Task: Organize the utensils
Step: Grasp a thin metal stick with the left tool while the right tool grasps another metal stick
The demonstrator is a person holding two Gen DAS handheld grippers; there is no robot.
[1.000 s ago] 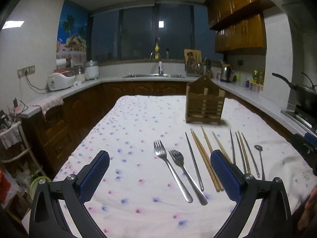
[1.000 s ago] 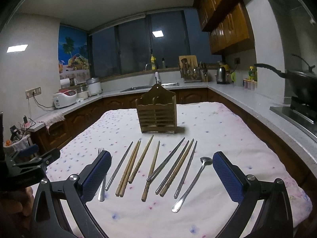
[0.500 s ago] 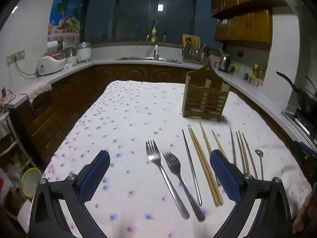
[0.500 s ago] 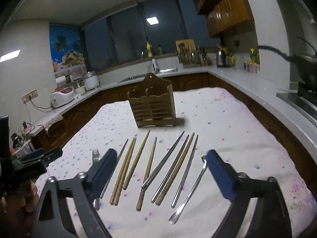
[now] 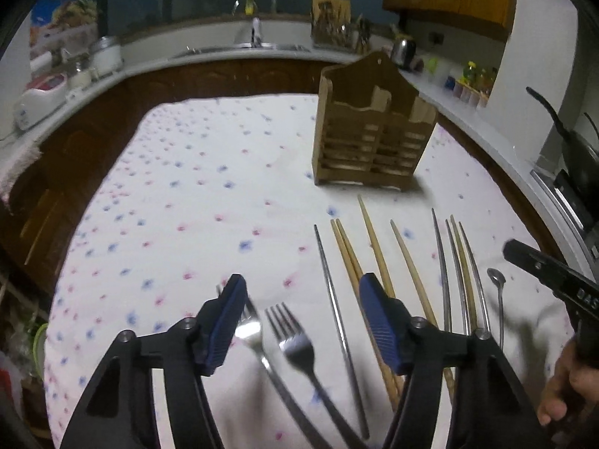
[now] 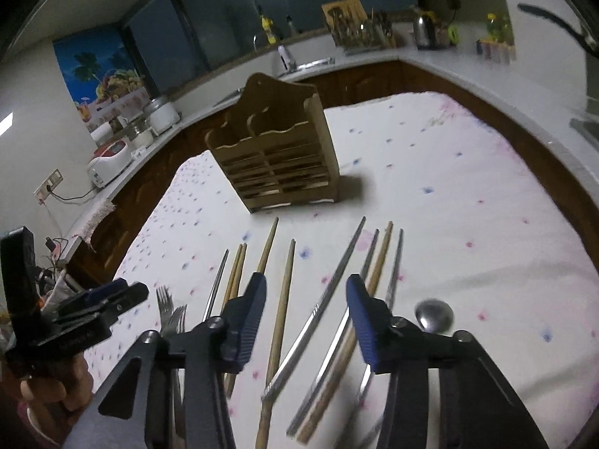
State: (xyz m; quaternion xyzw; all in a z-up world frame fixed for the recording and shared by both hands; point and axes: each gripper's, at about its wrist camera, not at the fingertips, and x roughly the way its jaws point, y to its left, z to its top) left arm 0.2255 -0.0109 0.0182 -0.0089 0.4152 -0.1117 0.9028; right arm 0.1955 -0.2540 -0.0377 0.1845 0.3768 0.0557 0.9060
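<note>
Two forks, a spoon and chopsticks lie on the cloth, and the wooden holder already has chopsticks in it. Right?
Not quite. The holder is empty, as the right wrist view shows. The forks, spoon and chopsticks do lie on the cloth.

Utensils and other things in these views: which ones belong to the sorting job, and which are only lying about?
For the job: forks, metal chopsticks, wooden chopsticks, spoon, wooden holder.

Lying about: kettle, rice cooker, pan, yellow bottle.
</note>
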